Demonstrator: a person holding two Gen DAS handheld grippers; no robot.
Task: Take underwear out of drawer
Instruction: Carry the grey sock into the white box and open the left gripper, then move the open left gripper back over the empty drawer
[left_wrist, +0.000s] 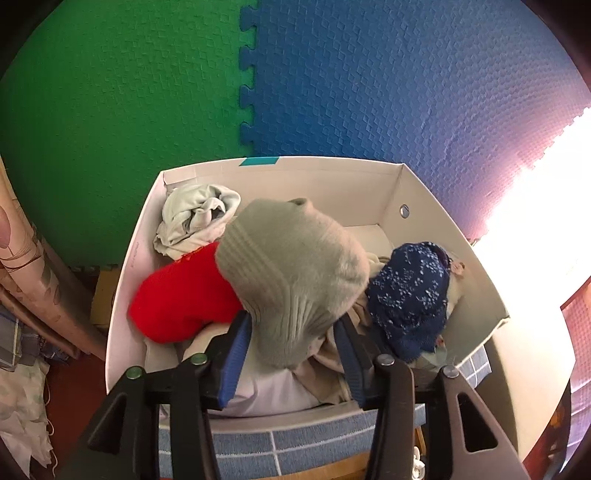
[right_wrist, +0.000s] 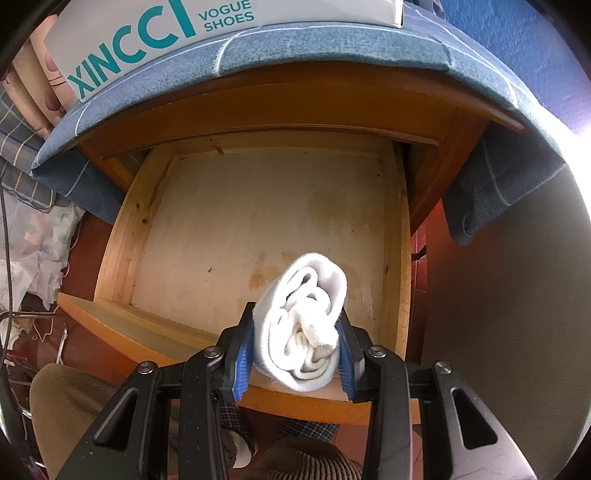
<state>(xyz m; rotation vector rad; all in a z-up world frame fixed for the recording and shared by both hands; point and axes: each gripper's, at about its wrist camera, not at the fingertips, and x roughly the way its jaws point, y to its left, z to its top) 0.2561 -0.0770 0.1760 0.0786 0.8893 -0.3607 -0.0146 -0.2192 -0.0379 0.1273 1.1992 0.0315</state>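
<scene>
In the right wrist view my right gripper (right_wrist: 297, 341) is shut on a rolled white underwear bundle (right_wrist: 304, 325) and holds it above the open wooden drawer (right_wrist: 122, 236), whose pale bottom is bare. In the left wrist view my left gripper (left_wrist: 291, 336) is shut on a grey-beige knitted bundle (left_wrist: 291, 273) and holds it over a white shoe box (left_wrist: 424, 206). The box holds a red bundle (left_wrist: 181, 295), a navy speckled bundle (left_wrist: 410, 295) and a pale crumpled garment (left_wrist: 195, 218).
The white shoe box (right_wrist: 147, 37) stands on a blue cloth (right_wrist: 332, 40) covering the top of the cabinet above the drawer. Green and blue foam mats (left_wrist: 332, 81) line the wall behind. Bedding and bags (right_wrist: 33, 236) lie to the left. A person's knees (right_wrist: 74, 406) are below the drawer front.
</scene>
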